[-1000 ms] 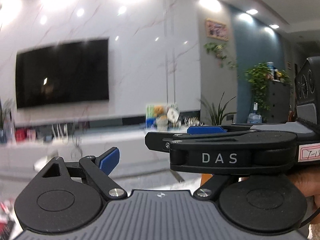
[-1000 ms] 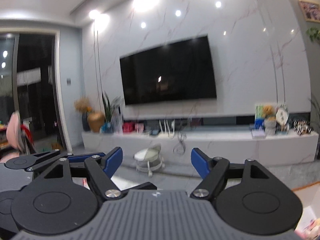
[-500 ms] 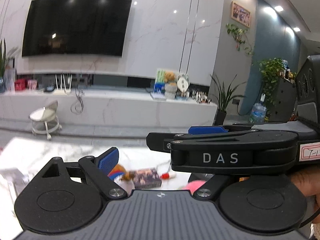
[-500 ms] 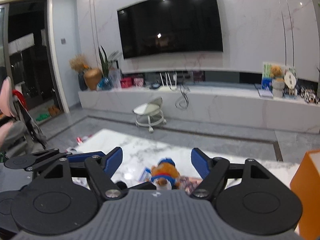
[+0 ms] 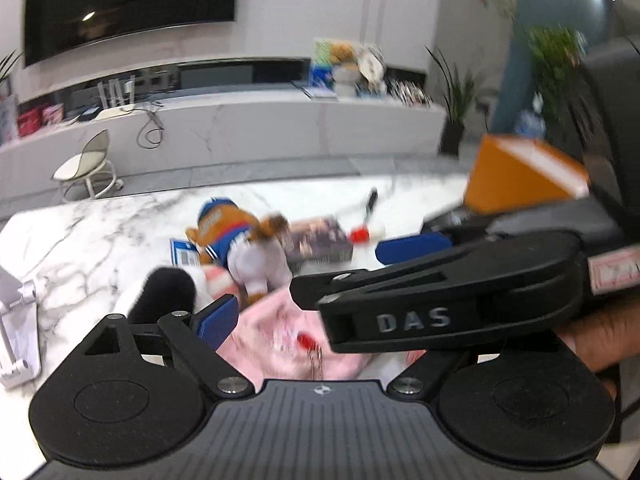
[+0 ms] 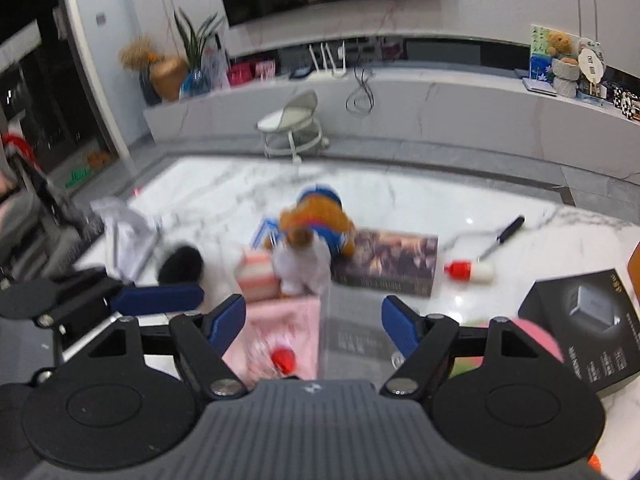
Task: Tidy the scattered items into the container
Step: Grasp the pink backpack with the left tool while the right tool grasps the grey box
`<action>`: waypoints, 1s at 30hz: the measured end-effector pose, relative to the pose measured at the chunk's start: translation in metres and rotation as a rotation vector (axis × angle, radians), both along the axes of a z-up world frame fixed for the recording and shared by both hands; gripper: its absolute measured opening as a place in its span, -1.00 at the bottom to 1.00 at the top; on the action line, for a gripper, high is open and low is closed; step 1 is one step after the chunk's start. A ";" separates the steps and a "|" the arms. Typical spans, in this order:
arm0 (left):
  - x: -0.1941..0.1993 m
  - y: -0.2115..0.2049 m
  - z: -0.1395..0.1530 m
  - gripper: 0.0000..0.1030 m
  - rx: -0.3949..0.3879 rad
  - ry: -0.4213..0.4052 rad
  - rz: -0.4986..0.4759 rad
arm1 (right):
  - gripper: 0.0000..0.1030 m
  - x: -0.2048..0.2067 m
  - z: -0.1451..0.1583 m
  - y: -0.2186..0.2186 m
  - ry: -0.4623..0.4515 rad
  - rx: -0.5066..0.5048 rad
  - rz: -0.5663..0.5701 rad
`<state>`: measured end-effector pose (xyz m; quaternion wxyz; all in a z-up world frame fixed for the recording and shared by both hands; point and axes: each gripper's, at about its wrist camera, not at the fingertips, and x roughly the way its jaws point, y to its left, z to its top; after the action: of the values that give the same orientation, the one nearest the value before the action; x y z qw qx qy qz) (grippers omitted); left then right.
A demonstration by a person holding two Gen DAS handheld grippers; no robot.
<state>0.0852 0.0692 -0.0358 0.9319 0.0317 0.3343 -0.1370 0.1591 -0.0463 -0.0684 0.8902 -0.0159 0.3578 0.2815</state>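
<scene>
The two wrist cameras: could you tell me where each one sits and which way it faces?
Left wrist: on the left gripper, angled down at the marble table; the right gripper and a hand cross its right side.
Right wrist: on the right gripper, facing likewise; the left gripper's fingers show at left.
Shared: plush bear, book.

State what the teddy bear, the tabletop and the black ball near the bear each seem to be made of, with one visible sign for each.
Teddy bear: plush fabric, matte; fuzzy brown pile, soft rounded shape.
Tabletop: polished marble or a marble-look slab; grey veins, glossy light reflections.
Black ball: probably fur or fluffy fibre; its outline is fuzzy, though blur leaves this open.
</scene>
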 end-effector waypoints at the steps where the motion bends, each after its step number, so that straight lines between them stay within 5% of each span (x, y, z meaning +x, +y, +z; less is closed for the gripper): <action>1: -0.001 0.000 -0.004 1.00 0.008 0.011 -0.006 | 0.49 0.000 -0.006 0.001 0.006 -0.016 0.005; 18: 0.009 0.017 -0.039 1.00 0.049 0.092 -0.045 | 0.55 0.015 -0.043 -0.005 0.043 -0.087 -0.016; 25: 0.005 -0.003 -0.057 1.00 0.234 0.061 -0.160 | 0.55 0.020 -0.042 -0.003 0.061 -0.094 0.007; 30: 0.014 -0.001 -0.057 1.00 0.189 0.071 -0.156 | 0.47 0.019 -0.040 -0.005 0.071 -0.090 0.016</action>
<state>0.0991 0.0683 -0.0925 0.8988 0.1404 0.3752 -0.1783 0.1778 -0.0508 -0.1086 0.8729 -0.0490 0.4015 0.2728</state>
